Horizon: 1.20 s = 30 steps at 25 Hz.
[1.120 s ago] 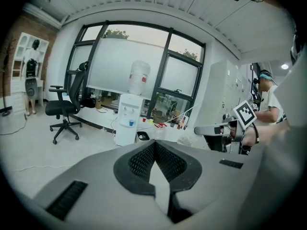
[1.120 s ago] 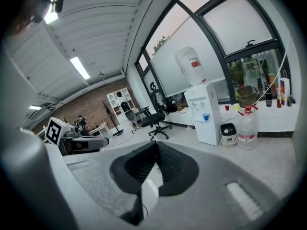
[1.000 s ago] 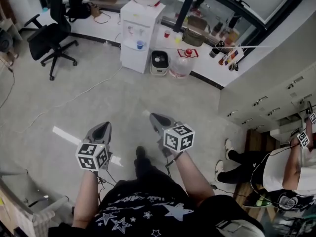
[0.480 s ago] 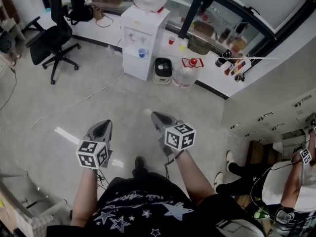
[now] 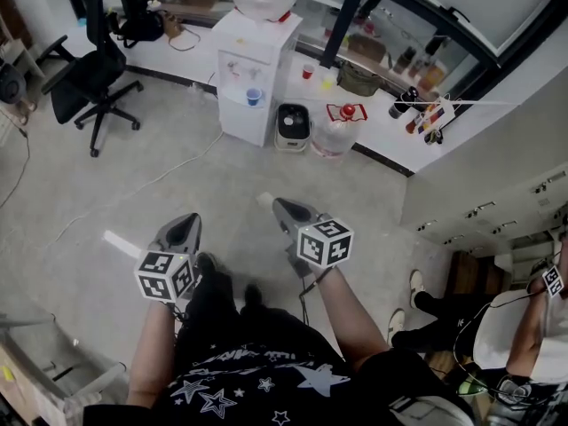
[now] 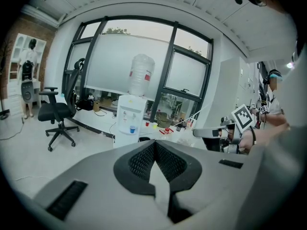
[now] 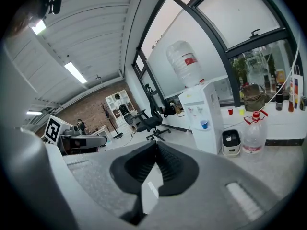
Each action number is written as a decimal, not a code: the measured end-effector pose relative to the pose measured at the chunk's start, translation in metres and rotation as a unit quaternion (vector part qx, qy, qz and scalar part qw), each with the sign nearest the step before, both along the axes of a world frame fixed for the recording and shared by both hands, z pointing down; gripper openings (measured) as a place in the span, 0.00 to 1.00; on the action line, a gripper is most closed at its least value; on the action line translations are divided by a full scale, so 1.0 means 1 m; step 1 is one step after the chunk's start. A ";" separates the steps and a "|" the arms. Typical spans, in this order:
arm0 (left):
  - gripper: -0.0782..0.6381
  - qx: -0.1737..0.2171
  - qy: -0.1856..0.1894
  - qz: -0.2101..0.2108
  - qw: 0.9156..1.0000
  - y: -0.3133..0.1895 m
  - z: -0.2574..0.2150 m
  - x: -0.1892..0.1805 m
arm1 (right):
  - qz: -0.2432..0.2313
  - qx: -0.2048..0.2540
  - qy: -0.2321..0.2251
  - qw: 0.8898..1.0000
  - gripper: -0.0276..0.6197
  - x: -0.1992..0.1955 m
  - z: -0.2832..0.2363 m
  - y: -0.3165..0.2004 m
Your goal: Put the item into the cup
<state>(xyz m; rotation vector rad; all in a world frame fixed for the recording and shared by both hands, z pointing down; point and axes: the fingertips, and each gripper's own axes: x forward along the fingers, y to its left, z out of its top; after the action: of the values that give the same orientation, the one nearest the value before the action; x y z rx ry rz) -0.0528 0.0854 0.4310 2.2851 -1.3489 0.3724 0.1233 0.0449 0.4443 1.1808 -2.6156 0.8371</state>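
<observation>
Over grey floor [image 5: 133, 176], left gripper [image 5: 185, 227] and right gripper [image 5: 282, 209] are held with jaws together, empty. No item is seen; a blue cup [image 5: 254, 97] is set far ahead on the water dispenser [image 5: 259, 50], judged nearer the right.

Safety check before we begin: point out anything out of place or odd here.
A loose cable trails across the floor left of the water dispenser, a possible trip hazard. The left gripper and right gripper are both shut on nothing. Nothing looks spilled or broken.
</observation>
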 end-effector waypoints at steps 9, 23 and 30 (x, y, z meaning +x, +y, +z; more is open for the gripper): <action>0.12 0.006 0.008 0.038 0.999 -0.059 0.010 0.005 | 0.037 -0.007 0.005 0.999 0.05 0.002 0.011 -0.038; 0.12 -0.013 0.020 0.096 0.995 -0.185 0.022 -0.020 | 0.102 -0.023 0.020 0.994 0.05 -0.019 0.027 -0.139; 0.12 -0.021 0.028 0.119 0.992 -0.219 0.025 -0.040 | 0.123 -0.033 0.026 0.992 0.05 -0.039 0.028 -0.166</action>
<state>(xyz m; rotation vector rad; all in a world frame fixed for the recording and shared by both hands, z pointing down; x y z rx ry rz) -0.0931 -0.1338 0.4557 2.4090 -1.0329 0.4067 0.0845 -0.1206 0.4723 1.5061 -2.4130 0.9128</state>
